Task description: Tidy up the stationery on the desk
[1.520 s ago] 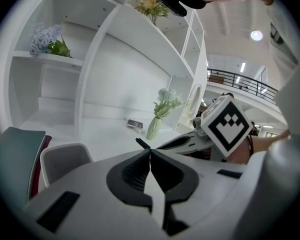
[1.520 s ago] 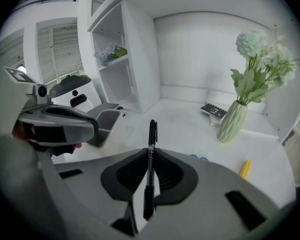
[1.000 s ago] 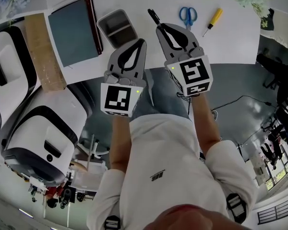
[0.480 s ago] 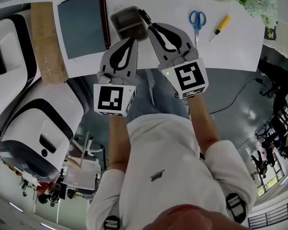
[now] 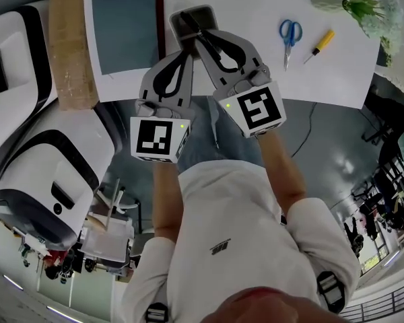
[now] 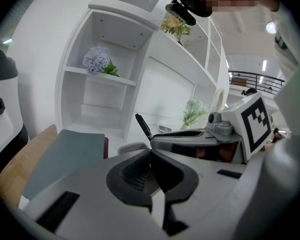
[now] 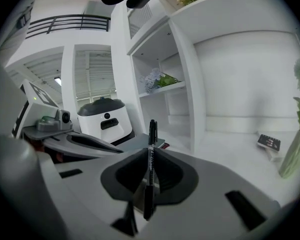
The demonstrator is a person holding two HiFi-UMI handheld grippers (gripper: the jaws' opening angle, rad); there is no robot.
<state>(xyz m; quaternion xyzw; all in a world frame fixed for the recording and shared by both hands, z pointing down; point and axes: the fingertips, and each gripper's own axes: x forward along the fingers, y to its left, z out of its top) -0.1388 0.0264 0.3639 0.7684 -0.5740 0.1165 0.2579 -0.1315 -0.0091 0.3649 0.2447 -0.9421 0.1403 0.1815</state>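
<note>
Black pen (image 7: 151, 134) clamped between jaws of right hand-held gripper (image 7: 151, 151), poised above grey tray (image 5: 213, 11) on table (image 5: 256, 5). Left hand-held gripper (image 6: 150, 155) close beside, jaws together, empty.

Lower pen flat along tray length before release; keep left clear.

Beyond: teal notebook (image 5: 124, 25), blue scissors (image 5: 289, 32), yellow screwdriver (image 5: 321, 44) loose. Nothing blocks tray.
</note>
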